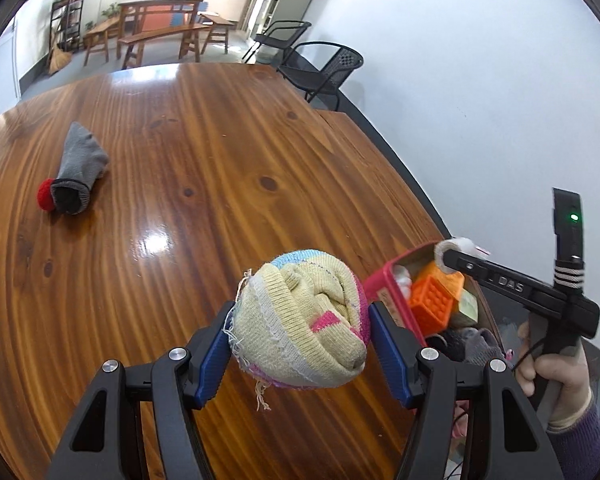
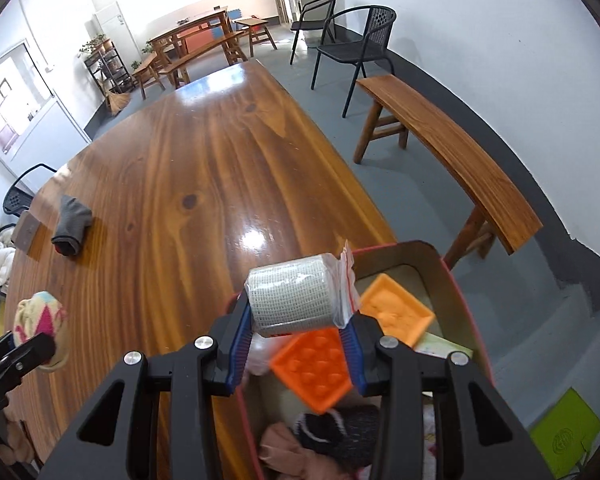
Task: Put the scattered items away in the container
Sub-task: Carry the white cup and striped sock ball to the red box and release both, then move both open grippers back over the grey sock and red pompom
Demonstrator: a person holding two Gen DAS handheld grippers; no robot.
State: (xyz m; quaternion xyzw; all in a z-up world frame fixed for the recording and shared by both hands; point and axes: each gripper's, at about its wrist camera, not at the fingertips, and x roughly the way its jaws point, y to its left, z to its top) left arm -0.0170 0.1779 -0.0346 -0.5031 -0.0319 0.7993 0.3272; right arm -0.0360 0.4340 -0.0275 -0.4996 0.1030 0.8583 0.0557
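Note:
My left gripper (image 1: 300,340) is shut on a rolled sock ball (image 1: 304,324), pale yellow with pink and blue, held above the wooden table (image 1: 220,160). The same sock ball (image 2: 40,316) shows at the left of the right wrist view. My right gripper (image 2: 296,336) is shut on a white gauze roll (image 2: 288,296) in a clear bag, over the near rim of a red-edged cardboard box (image 2: 420,256). In the box lie orange studded blocks (image 2: 316,368) and dark knitted items (image 2: 340,428). A grey sock (image 1: 80,160) with a red bit beside it lies far left on the table.
The box (image 1: 388,280) stands at the table's right edge. A wooden bench (image 2: 452,152) runs along the wall beyond it, with black chairs (image 2: 360,48) further back. A green sheet (image 2: 564,432) lies on the floor. A person's hand (image 1: 556,368) grips the right tool.

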